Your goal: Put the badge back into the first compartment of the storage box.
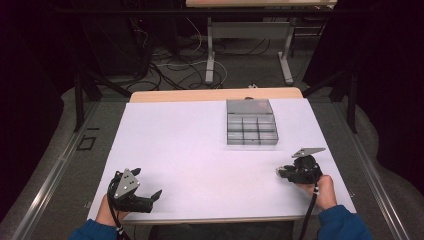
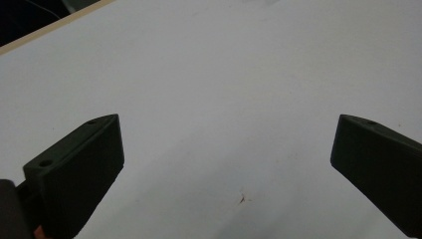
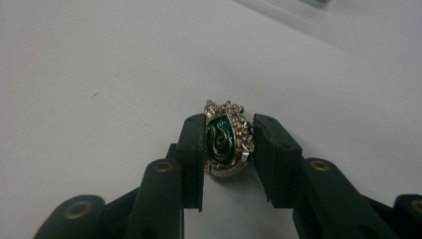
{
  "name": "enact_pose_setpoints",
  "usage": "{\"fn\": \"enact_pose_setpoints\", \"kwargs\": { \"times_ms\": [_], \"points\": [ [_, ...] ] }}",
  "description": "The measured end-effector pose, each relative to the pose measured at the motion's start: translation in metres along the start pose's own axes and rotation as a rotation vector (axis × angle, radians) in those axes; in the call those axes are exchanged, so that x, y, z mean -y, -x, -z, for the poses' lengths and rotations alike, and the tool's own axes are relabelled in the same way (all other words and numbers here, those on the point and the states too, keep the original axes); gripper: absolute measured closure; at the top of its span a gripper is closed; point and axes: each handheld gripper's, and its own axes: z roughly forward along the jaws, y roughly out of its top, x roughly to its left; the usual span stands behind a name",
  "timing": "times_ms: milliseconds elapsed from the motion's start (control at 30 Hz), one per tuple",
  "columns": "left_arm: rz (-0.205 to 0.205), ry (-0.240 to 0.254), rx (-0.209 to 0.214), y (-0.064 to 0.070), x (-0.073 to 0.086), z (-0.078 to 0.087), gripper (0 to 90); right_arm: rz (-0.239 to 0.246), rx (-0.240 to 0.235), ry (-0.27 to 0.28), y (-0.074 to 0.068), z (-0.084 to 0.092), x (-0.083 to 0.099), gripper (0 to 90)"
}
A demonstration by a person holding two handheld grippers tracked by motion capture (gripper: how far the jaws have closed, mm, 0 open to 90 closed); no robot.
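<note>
A small shield-shaped brooch [image 3: 224, 139], green enamel with a silver snake and a rim of clear stones, lies on the white table top [image 1: 190, 150]. My right gripper [image 3: 229, 127] is shut on it, one black pad against each side. In the high view that gripper [image 1: 281, 172] rests low at the table's right front, pointing left, and the brooch is too small to make out there. My left gripper [image 1: 148, 182] sits at the left front, open wide, and the left gripper view [image 2: 226, 122] shows bare table between its jaws.
A clear plastic organiser box [image 1: 227, 125] with several small compartments stands at the back right of the table, its lid tilted up behind. Beyond the table's far edge are desk legs [image 1: 210, 55] and cables [image 1: 165, 65] on the floor.
</note>
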Motion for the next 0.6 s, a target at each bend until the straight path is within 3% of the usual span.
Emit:
{"fn": "enact_pose_setpoints", "kwargs": {
  "times_ms": [300,600],
  "points": [
    [0.001,0.005,0.001,0.001,0.0,0.0,0.4,0.0,0.023,0.005,-0.006,0.005,-0.002,72.9],
    [0.002,0.002,0.002,0.001,0.0,0.0,0.4,0.016,0.008,-0.01,-0.013,0.007,-0.003,79.4]
  ]
}}
